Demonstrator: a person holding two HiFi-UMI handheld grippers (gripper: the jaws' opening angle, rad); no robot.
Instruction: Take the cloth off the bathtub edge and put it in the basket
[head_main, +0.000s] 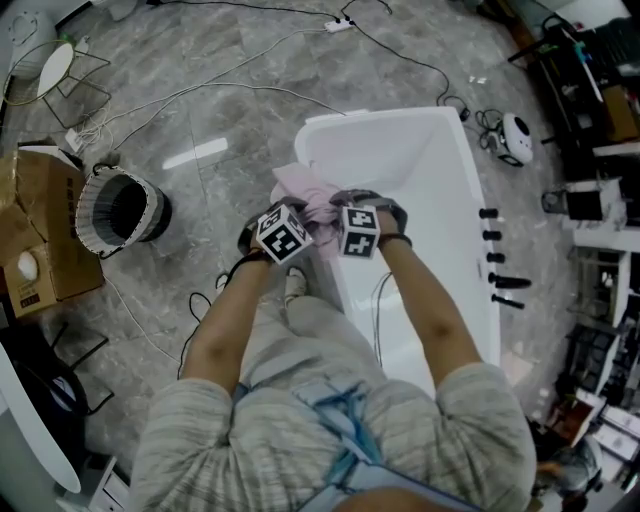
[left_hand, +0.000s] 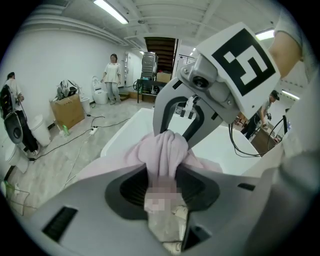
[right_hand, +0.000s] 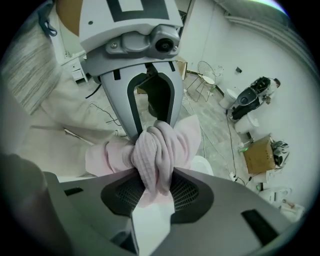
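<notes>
1. The left gripper is clamping a pale pink, soft, finely ribbed cloth, which is filling the gap between its dark pads as a thick gathered fold.
2. The right gripper is pinching the same cloth from the opposite side (its jaws are closed on a twisted knot of fabric, not on each other).
3. The two grippers are facing each other closely, tips almost meeting, and the cloth is bunching into a rope-like wad between them while looser folds are spreading out to the sides below.
4. In the head view the cloth is sitting over the left edge of the white glossy bathtub; whether it is touching the rim cannot be told.
5. The round ribbed basket with a dark inside is standing on the grey marbled floor, well apart to the left.
</notes>
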